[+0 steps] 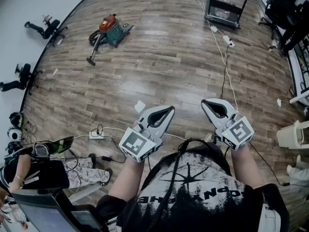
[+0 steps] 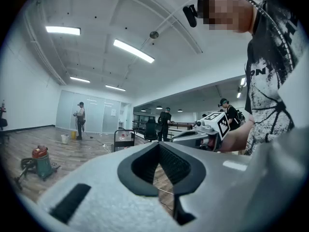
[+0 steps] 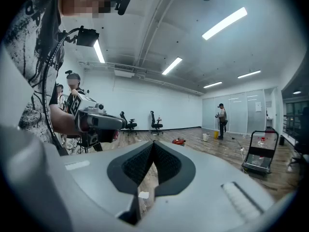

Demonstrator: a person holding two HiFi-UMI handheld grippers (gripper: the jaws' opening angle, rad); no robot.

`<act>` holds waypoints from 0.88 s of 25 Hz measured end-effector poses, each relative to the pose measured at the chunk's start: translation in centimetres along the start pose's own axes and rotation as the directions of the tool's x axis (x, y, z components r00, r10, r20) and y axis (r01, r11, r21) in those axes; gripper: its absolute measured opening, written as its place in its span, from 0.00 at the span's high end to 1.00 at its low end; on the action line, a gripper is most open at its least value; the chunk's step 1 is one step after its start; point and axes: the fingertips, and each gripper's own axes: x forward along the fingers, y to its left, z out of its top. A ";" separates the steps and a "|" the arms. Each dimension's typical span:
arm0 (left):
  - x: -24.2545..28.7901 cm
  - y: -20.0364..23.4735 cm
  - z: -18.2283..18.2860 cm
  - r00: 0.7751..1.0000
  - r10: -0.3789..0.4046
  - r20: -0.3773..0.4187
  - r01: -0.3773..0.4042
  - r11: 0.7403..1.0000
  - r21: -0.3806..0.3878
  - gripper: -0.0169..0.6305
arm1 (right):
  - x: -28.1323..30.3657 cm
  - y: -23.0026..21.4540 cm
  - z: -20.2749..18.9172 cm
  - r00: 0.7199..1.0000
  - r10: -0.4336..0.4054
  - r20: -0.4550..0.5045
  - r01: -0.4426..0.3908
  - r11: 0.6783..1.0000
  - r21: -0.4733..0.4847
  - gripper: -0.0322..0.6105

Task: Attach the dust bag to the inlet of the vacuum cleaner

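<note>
1. Currently, you hold two grippers. Your left gripper (image 1: 170, 109) has its fingers clenched tip to tip, grasping nothing; the left gripper view shows only floor through the opening behind the tips.
2. Your right gripper (image 1: 204, 102) is likewise clenched and empty, its pads meeting at the tips.
3. Both pairs of fingers point forward, side by side and apart from each other, above the wooden floor (image 1: 169, 66).
4. One vacuum cleaner (image 1: 110, 27), red on top with a teal body and its hose attached, sits on the floor far ahead of your left fingers and off to their left. Neither gripper touches it.
5. One black cart (image 1: 224, 4) stands far ahead of your right fingers.
6. One white scrap (image 1: 140, 106) lies on the floor, just left of your left fingers in the head view.
7. Two office chairs (image 1: 48, 29) (image 1: 19, 79) sit along the wall, well to the left of your left fingers.
8. One white power strip (image 1: 96, 135) lies on the floor, left of and behind your left fingertips.
</note>
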 end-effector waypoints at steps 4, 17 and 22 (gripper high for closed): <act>0.3 0.1 0.0 1.000 -0.004 -0.010 0.004 1.000 0.014 0.98 | 0.2 -0.2 -0.2 1.000 0.002 0.000 -0.002 1.000 0.006 0.94; -0.1 -0.3 -0.3 1.000 0.001 -0.009 -0.001 1.000 0.019 0.98 | 0.4 1.2 0.3 0.998 0.062 0.029 -0.064 0.997 0.044 0.94; -0.6 -0.5 -0.3 1.000 0.007 -0.013 -0.007 1.000 0.018 0.98 | 0.5 1.7 0.1 0.998 0.065 0.019 -0.065 0.997 0.028 0.94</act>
